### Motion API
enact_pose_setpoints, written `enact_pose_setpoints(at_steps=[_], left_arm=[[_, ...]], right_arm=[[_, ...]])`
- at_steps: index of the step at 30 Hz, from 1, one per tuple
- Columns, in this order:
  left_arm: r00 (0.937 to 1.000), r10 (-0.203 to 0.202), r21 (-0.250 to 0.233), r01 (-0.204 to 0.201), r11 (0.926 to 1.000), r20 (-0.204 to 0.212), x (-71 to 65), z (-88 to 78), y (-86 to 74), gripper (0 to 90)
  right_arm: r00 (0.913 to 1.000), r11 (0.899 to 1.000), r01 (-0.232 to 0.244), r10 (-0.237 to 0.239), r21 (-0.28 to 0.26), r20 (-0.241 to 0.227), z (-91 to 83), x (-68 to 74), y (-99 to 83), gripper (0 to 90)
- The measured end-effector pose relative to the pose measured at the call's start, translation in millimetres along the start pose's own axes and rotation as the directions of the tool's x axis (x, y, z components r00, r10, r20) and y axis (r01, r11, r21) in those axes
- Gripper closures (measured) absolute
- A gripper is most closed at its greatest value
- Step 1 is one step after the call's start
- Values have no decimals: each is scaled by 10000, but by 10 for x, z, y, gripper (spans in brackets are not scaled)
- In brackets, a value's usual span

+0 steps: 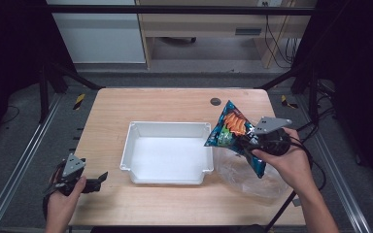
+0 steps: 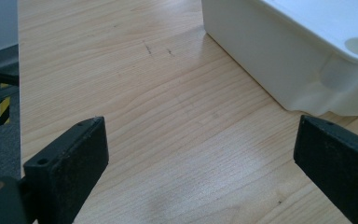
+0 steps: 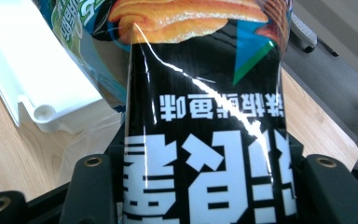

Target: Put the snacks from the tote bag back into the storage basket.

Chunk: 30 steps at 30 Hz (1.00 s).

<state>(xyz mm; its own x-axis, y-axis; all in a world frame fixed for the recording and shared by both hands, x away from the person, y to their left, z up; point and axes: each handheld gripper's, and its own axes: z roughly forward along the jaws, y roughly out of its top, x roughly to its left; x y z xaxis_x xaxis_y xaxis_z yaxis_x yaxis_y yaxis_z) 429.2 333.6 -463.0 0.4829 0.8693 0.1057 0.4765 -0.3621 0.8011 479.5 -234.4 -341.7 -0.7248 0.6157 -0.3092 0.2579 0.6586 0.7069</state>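
While right tongs (image 1: 253, 141) pinch the snack bag (image 1: 230, 131) aloft and left tongs (image 1: 94, 183) idle spread, glossy foil could slip free.

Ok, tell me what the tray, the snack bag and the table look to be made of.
Tray: likely moulded plastic, white, smooth, faintly glossy; rounded corners, thin walls.
Snack bag: printed plastic or foil film, glossy; sharp glare streaks and creases.
Table: wood or wood-look laminate, pale, satin; grain lines show, but I can't tell which.
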Motion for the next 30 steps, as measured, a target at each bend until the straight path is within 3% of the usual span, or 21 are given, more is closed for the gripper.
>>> enact_pose_setpoints(at_steps=[17,30], left_arm=[[10000,-22,9,22,10000,1,2,0,-1,27],[10000,4,10,-4,10000,25,8,-5,0,27]], right_arm=[[9999,9997,60,-63,-245,-148,87,65,140,436],[9985,9979,432,-447,-492,-309,195,185,360,436]])
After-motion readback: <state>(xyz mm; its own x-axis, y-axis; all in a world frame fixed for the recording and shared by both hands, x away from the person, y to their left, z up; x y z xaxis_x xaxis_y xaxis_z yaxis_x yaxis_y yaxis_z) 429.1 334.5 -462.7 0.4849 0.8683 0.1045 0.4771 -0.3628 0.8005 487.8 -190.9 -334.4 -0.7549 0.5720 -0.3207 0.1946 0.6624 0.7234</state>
